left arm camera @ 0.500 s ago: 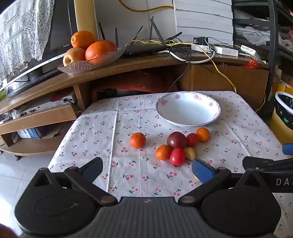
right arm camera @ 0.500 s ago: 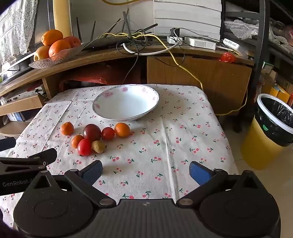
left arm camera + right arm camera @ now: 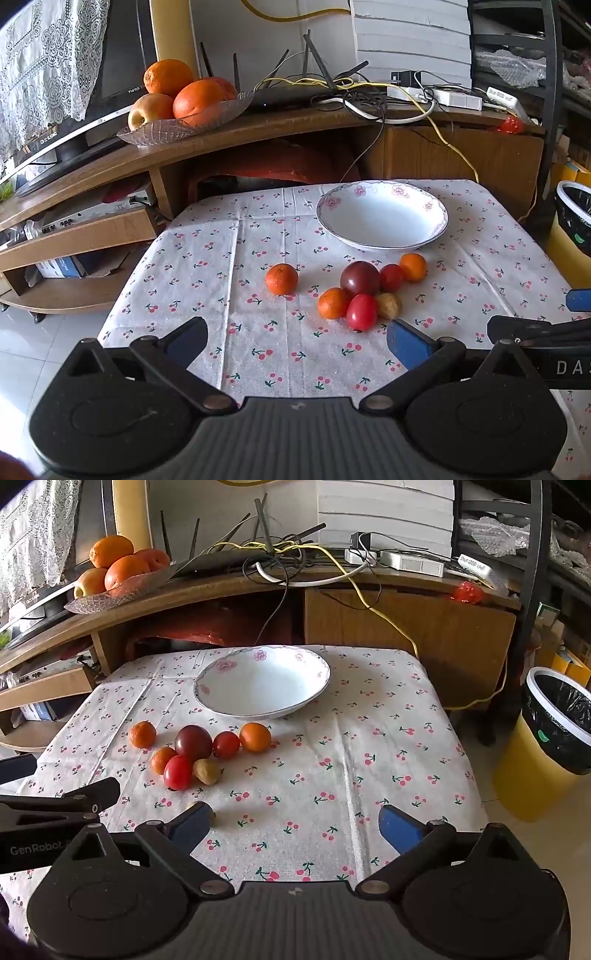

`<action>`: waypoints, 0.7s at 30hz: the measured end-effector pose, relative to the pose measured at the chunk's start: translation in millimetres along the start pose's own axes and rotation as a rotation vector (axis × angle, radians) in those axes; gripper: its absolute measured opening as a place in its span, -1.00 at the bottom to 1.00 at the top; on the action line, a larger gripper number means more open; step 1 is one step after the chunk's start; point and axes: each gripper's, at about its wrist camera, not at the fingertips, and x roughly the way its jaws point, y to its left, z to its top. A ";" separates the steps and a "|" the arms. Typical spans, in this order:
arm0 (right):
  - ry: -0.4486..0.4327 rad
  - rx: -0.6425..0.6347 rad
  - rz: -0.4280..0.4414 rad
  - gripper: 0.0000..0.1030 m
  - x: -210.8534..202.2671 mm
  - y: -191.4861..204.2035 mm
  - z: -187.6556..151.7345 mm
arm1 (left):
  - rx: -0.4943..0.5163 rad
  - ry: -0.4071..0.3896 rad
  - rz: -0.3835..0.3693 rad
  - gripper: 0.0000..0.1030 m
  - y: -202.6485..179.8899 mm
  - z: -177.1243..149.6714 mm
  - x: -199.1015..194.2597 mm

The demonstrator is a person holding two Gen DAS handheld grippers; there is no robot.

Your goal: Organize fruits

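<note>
A white bowl point(image 3: 439, 221) point(image 3: 325, 672) with a floral rim stands empty at the far side of the cherry-print tablecloth point(image 3: 258, 354). In front of it lie several small fruits in a cluster: a dark plum point(image 3: 359, 277) point(image 3: 193, 741), red tomatoes point(image 3: 361, 311) point(image 3: 178, 771), small oranges point(image 3: 413, 267) point(image 3: 255, 737) and a brown fruit point(image 3: 388, 305) point(image 3: 207, 771). One mandarin point(image 3: 281, 278) point(image 3: 142, 734) lies apart to the left. My left gripper point(image 3: 295, 334) is open, near the front edge, short of the fruits. My right gripper point(image 3: 295, 814) is open over bare cloth, right of the cluster.
Behind the table a wooden shelf carries a glass dish point(image 3: 162, 129) of large oranges and an apple, plus a router and tangled cables point(image 3: 354, 96). A yellow bin point(image 3: 554, 738) with a black liner stands on the floor at the right. The floor drops away left of the table.
Hardly anything differs; both views have shifted only slightly, the fruits lie where they were, and both grippers stay open.
</note>
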 end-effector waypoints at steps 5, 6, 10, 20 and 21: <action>0.005 -0.005 0.007 0.80 1.0 1.5 -0.6 | 0.005 0.004 0.004 1.00 -1.0 0.0 -0.2; 0.006 -0.005 0.009 0.80 1.2 1.6 -0.7 | 0.006 0.004 0.004 1.00 -1.1 -0.2 -0.4; 0.006 -0.004 0.009 0.80 1.5 2.0 -1.0 | 0.005 0.004 0.005 1.00 -1.3 -0.4 -0.2; 0.012 -0.010 0.013 0.77 2.6 6.1 -1.9 | 0.005 0.003 0.009 1.00 -0.8 -0.3 0.4; 0.013 -0.011 0.013 0.77 2.9 6.4 -1.7 | 0.004 0.002 0.009 1.00 -0.8 -0.5 0.3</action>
